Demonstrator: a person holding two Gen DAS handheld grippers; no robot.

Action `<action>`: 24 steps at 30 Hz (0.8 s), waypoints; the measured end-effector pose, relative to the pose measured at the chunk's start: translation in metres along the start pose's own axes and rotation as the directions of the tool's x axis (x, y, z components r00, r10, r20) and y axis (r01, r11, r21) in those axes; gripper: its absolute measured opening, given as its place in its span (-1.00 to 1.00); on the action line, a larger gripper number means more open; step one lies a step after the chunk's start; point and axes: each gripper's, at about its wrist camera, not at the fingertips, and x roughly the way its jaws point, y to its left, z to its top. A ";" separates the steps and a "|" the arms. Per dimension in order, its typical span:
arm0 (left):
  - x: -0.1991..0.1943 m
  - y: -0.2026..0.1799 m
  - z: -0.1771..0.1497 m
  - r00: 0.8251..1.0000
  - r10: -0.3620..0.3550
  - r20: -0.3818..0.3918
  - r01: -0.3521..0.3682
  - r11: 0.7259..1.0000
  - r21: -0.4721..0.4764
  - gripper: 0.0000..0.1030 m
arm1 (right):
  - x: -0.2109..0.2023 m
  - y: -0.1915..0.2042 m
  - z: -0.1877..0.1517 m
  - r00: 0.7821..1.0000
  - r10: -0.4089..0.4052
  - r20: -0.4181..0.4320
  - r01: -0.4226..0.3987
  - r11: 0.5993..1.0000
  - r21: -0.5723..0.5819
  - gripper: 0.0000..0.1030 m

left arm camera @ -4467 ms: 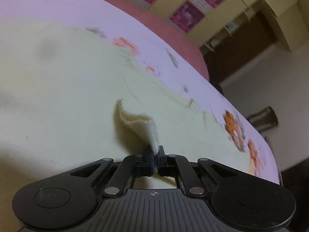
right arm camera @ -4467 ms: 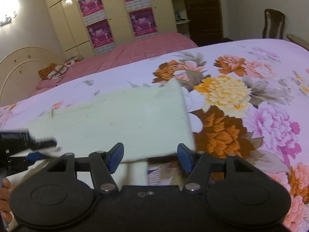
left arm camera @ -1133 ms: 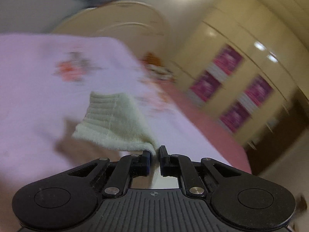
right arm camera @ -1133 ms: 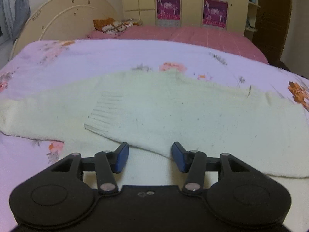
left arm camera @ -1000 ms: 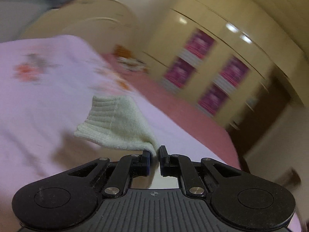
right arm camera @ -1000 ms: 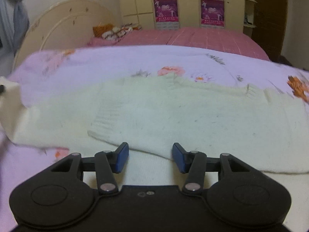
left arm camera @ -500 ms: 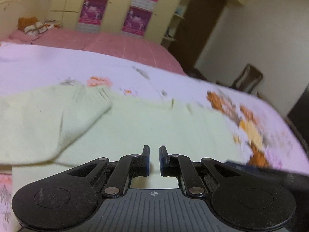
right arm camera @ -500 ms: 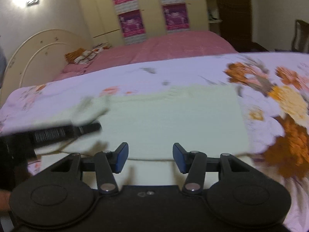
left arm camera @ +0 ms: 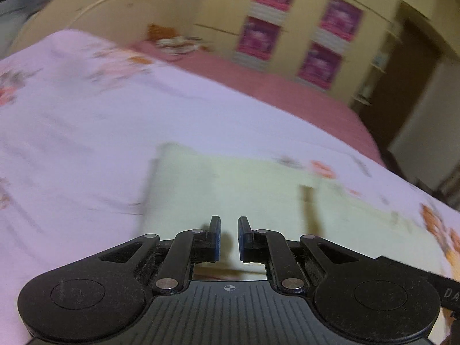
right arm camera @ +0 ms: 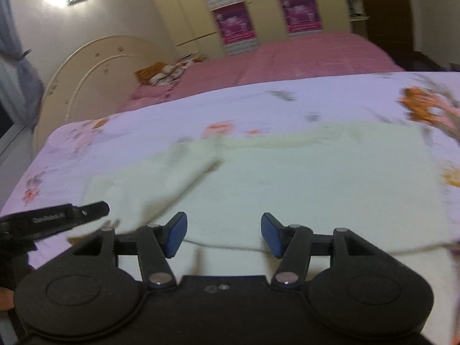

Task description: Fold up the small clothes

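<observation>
Released since a second ago, the sleeve (right arm camera: 172,172) now lies folded across the sweater (right arm camera: 316,184), which lies flat on the floral bedspread (right arm camera: 258,106). Left gripper (left arm camera: 228,238) is nearly together, empty. Right gripper (right arm camera: 224,235) is opening, empty, over the near hem. Far off, headboard (right arm camera: 95,66) and wardrobe (right arm camera: 258,8); motion blur smears the sweater's edges.

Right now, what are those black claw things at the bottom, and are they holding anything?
They are hand-held grabbers; a person carries one in each hand, each with a camera looking out along its fingers. One picture comes from the left gripper, the other from the right gripper. Ahead lies a pale green sweater, one sleeve folded over it, on a flowery bedspread. Neither holds anything: the left jaws are nearly shut and empty, the right ones are opening, with nothing between them.
</observation>
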 end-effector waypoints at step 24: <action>0.021 -0.026 -0.017 0.994 -0.109 -0.029 0.111 0.988 0.103 -0.79 | -0.010 0.009 0.017 0.980 -0.145 0.136 0.146 0.989 0.004 -0.82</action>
